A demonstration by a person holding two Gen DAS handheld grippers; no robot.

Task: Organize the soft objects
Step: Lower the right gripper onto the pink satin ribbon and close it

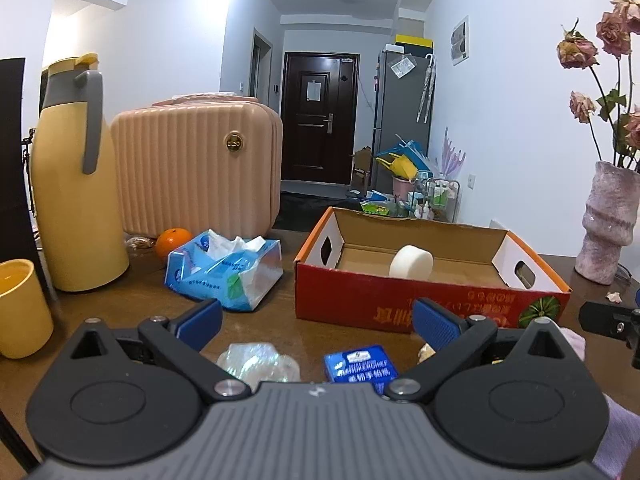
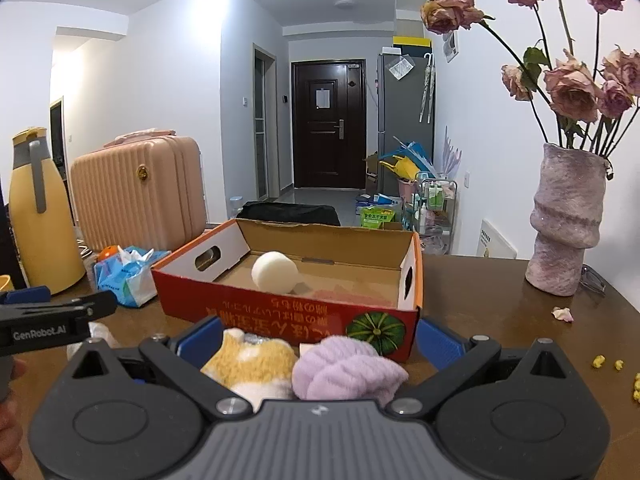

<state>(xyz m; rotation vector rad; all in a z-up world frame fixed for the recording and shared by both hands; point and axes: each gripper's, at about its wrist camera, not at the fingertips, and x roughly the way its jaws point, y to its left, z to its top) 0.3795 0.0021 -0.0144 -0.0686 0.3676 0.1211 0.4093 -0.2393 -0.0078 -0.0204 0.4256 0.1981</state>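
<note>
Right wrist view: right tongs [image 2: 318, 338] apart, straddling lilac plush [image 2: 344, 372]; light, squashy, grab mid-bulge. Left tongs [image 1: 316, 322] apart over tissue pack [image 1: 360, 364].

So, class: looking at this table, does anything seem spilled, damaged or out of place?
Yes. Small yellow crumbs and a fallen petal lie scattered on the table near the vase of wilted roses. The blue tissue pack is torn open, tissues spilling out.
</note>
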